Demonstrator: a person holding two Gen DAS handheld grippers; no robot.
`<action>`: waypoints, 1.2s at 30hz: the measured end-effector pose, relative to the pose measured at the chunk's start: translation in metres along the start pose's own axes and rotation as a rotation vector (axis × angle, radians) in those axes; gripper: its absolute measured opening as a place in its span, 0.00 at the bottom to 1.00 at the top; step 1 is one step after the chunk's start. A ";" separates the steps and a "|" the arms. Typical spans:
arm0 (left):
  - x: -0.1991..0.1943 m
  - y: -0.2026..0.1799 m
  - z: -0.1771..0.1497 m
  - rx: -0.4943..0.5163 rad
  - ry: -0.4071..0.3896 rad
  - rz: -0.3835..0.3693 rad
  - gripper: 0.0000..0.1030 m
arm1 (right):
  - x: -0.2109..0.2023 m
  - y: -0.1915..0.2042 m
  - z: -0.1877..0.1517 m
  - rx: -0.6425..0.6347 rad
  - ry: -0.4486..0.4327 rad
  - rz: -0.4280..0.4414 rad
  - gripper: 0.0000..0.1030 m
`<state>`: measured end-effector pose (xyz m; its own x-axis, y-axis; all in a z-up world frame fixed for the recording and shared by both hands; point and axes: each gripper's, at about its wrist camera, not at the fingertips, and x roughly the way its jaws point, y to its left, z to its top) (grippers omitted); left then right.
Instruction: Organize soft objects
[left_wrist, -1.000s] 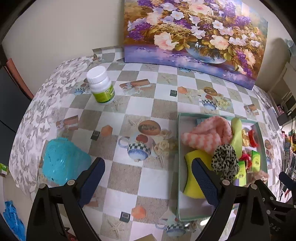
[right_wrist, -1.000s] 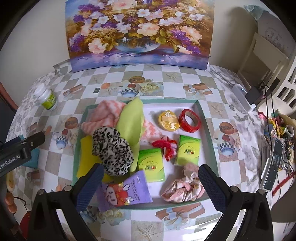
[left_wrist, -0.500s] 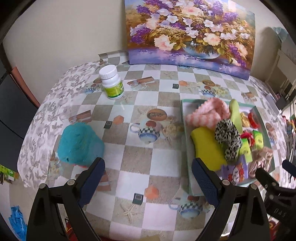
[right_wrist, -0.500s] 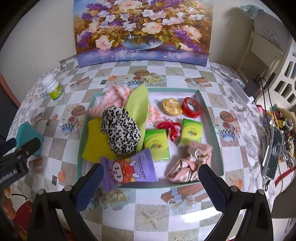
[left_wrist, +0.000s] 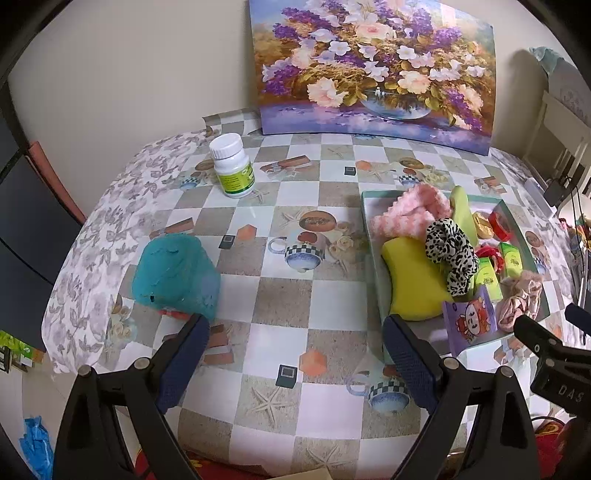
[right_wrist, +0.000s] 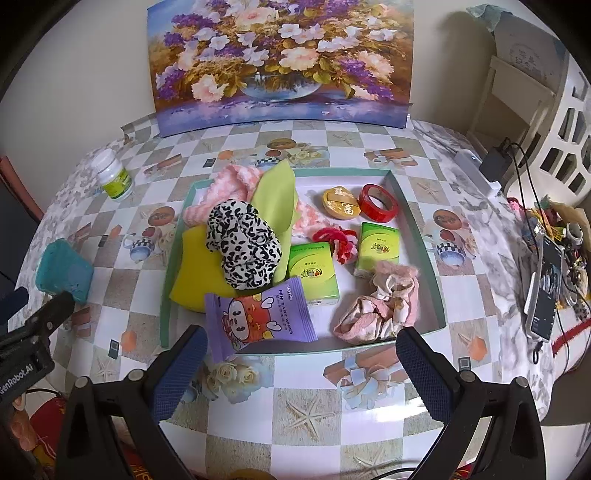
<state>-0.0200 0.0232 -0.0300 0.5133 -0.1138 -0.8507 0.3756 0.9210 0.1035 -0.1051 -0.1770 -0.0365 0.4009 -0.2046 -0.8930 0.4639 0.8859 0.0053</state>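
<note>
Currently I hold both tools above the near edge of the bench (left_wrist: 280, 302), each with its fingers spread wide and nothing between them. Ahead of the left tool (left_wrist: 293, 354), just beyond its left finger, a teal sponge (left_wrist: 175, 271) lies on the checked cloth, apart from everything else. Farther ahead and slightly left stands a white bottle (left_wrist: 232, 165) with a green label, upright. To the right of the left tool, just past its right finger, sits the green-rimmed tray (left_wrist: 369, 236). In the right wrist view that tray (right_wrist: 168, 291) lies directly ahead of the right tool (right_wrist: 299, 360). A purple wipes packet (right_wrist: 258, 319) rests nearest the tool, overhanging the tray's near rim. Beside it, toward the right finger, a pink scrunchie (right_wrist: 380, 304) lies inside the tray. Farther ahead on the left a leopard-print scrunchie (right_wrist: 242, 243) sits on top of a yellow sponge (right_wrist: 192, 271), with a light green cloth (right_wrist: 275, 201) and a pink-and-white knitted cloth (right_wrist: 231, 182) behind it. Two green tissue packs (right_wrist: 314, 273) lie mid-tray, a red scrunchie (right_wrist: 338, 240) between them. At the far side lie a gold tin (right_wrist: 340, 203) and a red tape roll (right_wrist: 378, 203), touching.
</note>
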 end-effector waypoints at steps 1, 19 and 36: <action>-0.001 0.000 -0.001 -0.002 0.000 -0.002 0.92 | 0.000 0.000 0.000 0.001 -0.001 -0.001 1.00; 0.003 0.008 0.000 -0.045 0.017 0.015 0.92 | -0.005 -0.001 0.001 0.002 -0.018 0.006 1.00; 0.006 0.009 0.000 -0.046 0.035 0.024 0.92 | -0.002 0.000 0.001 -0.004 -0.013 -0.002 1.00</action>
<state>-0.0134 0.0303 -0.0343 0.4940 -0.0786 -0.8659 0.3271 0.9395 0.1014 -0.1049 -0.1768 -0.0339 0.4104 -0.2118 -0.8870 0.4612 0.8873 0.0015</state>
